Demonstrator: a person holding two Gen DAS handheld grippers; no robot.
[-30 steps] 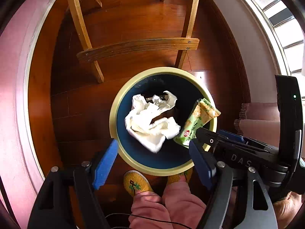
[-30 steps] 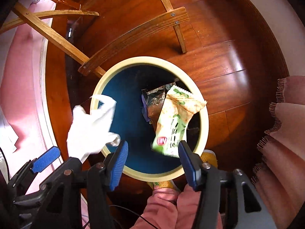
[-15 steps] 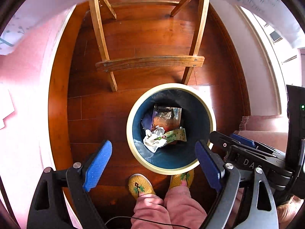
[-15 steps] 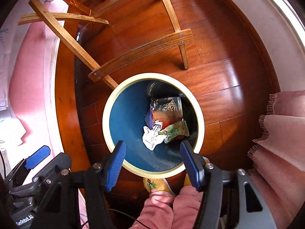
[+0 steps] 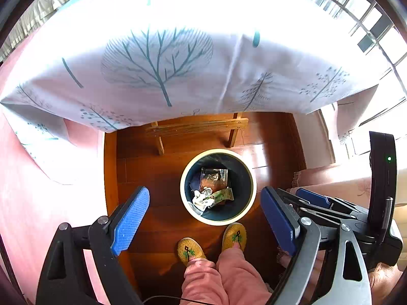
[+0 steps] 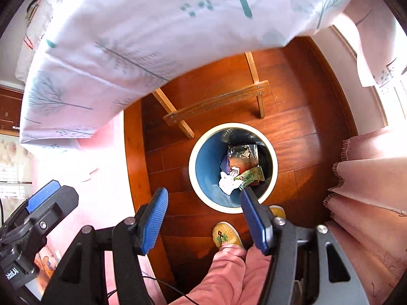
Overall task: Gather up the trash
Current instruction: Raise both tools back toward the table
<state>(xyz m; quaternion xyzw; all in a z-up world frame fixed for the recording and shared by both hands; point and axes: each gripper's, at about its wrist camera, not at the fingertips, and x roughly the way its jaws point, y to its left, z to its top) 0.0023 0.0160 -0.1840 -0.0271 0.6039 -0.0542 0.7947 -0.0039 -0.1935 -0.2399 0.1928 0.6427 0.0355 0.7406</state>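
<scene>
A round bin (image 5: 183,190) (image 6: 193,178) with a cream rim and blue inside stands on the wooden floor far below both grippers. In it lie a crumpled white tissue (image 5: 199,199) (image 6: 227,182), a green snack wrapper (image 5: 223,194) (image 6: 251,174) and a shiny brown packet (image 5: 212,176) (image 6: 243,155). My left gripper (image 5: 204,190) points steeply down, open, with nothing between its blue pads. My right gripper (image 6: 203,192) is open and empty as well. Each gripper shows at the edge of the other's view.
A white tablecloth (image 5: 162,58) (image 6: 122,50) with a tree print hangs over the top of both views. Wooden table legs with a crossbar (image 5: 198,127) (image 6: 216,104) stand behind the bin. A person's yellow slippers (image 5: 235,235) and pink trousers are just in front of it. A pink fringed curtain (image 6: 368,178) hangs at the right.
The tissue and the green wrapper have dropped from the grippers into the bin. Both grippers have risen well above it, and the tablecloth has come into view.
</scene>
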